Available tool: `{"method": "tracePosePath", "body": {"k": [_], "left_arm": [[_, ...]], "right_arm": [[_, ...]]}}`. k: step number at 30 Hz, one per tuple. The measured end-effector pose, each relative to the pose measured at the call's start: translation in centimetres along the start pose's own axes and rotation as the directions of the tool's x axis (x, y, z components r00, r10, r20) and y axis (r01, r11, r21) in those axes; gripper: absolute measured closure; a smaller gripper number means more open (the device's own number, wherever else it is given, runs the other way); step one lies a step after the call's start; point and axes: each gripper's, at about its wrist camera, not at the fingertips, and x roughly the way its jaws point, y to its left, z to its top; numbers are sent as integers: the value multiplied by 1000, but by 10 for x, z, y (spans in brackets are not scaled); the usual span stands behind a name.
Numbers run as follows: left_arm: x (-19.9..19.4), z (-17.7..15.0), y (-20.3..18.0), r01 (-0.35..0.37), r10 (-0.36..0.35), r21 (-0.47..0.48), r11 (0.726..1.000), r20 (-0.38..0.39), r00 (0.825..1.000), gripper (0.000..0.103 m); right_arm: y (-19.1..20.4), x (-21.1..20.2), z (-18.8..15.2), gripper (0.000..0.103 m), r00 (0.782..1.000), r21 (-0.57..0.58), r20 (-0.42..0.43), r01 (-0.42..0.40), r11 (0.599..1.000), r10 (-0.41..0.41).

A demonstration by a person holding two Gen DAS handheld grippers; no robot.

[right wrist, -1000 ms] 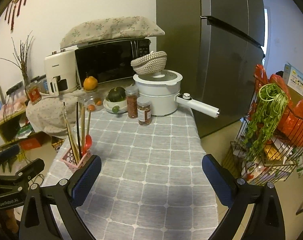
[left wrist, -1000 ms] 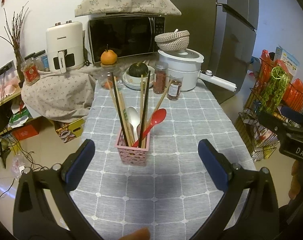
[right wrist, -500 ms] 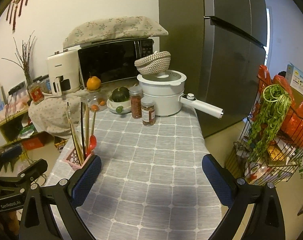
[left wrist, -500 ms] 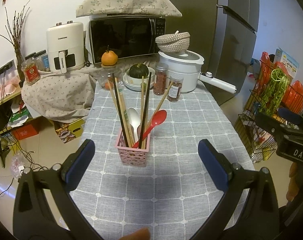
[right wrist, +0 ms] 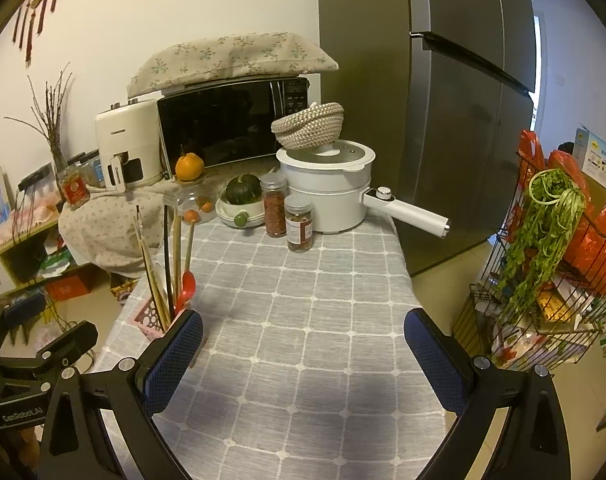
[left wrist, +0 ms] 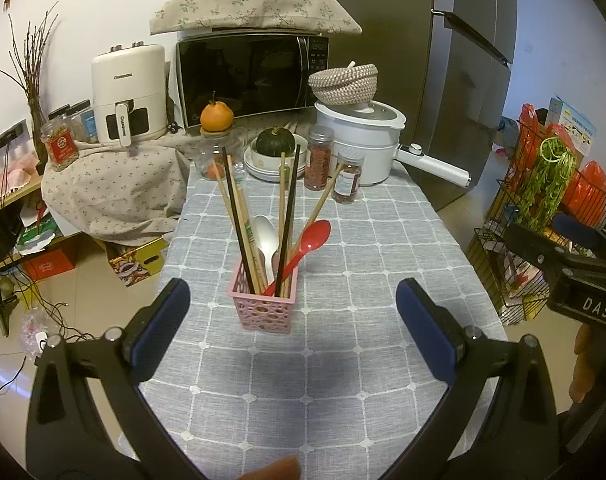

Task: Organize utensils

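Observation:
A pink perforated holder (left wrist: 265, 309) stands on the grey checked tablecloth (left wrist: 343, 248). It holds several wooden and black chopsticks (left wrist: 235, 216), a white spoon (left wrist: 266, 237) and a red spoon (left wrist: 305, 246). My left gripper (left wrist: 293, 320) is open and empty, just in front of the holder. My right gripper (right wrist: 303, 344) is open and empty above the cloth, with the holder (right wrist: 153, 312) at its left finger. The right gripper also shows at the right edge of the left wrist view (left wrist: 575, 256).
At the table's far end stand a white pot with a long handle (left wrist: 363, 140), two spice jars (left wrist: 319, 158), a bowl stack with a green squash (left wrist: 275, 144) and a glass jar (left wrist: 217, 156). A microwave (left wrist: 251, 72), air fryer (left wrist: 129, 94) and fridge (right wrist: 443, 100) stand behind. A wire rack (right wrist: 551, 264) is at right.
Both grippers have drifted slightly back and upward, so the table's far end sits a little lower in both views. Both stay open and empty. The holder has not moved.

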Motion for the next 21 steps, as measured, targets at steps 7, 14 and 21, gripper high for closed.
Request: {"method": "tracePosePath", "body": {"k": [7,14,21], "left_arm": [[0,0,0,0,0,1,1000,0,1000,1],[-1,1,-2,1,-1,4,1000,-4,1000,1],[-1,0,-2,2,-2,21,1000,4,1000,1]], "right_arm": [[2,1,0,1,1000,1,-2,-5,1000,5],[3,4,-1,1,1000,8,-14,-12,1000,12],[2,8,-3,1,999,8,-27,-18,1000,18]]}}
